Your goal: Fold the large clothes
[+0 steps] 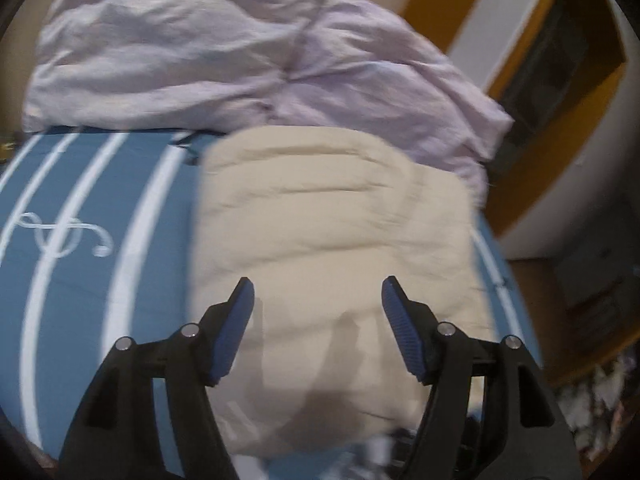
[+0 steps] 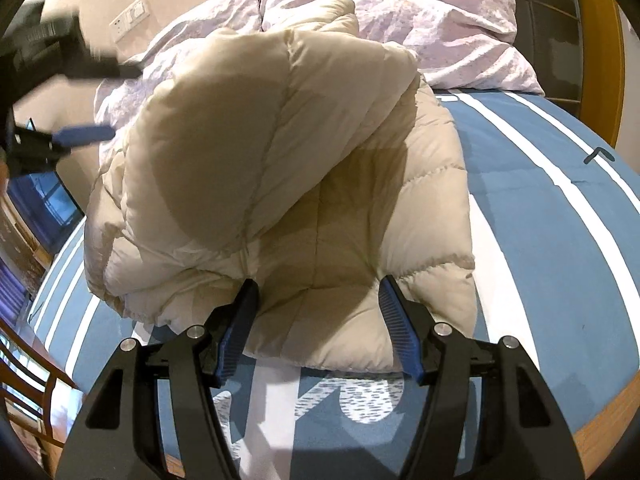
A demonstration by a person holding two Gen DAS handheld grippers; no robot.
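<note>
Beige quilted down jacket (image 2: 280,184) sits bunched and folded over itself on the blue white-striped bedspread (image 2: 560,208), lilac pillows (image 2: 400,20) behind it at 12 o'clock.

Right gripper (image 2: 318,292): jaws apart, medium-wide, nothing clamped. The jacket's near hem edge lies between the blue pads, but whether they touch the fabric can't be told from this angle; no pinch visible.

Left gripper (image 1: 318,292): jaws apart too, empty, hovering above the jacket, which fills its view from 12 to 6 o'clock. Left wrist frame is motion-blurred. In the right wrist view the left gripper (image 2: 80,136) shows at 9 to 10 o'clock, off the jacket's far-left side, clear of the fabric.

Key relation: the jacket lies dead ahead at 12 o'clock of the right gripper, its long axis running roughly 6 to 12 away from that gripper, with the puffed folded-over bulk leaning toward 10 to 11. The right gripper is nearer the hem; the left gripper is nearer the upper-left bulk.

Judgement: fold looks partly done and lumpy, not flat. Next move likely needs the right gripper on the near hem and the left gripper on the far-left edge. Puffy fill will spring back and slippery shell may slide.
</note>
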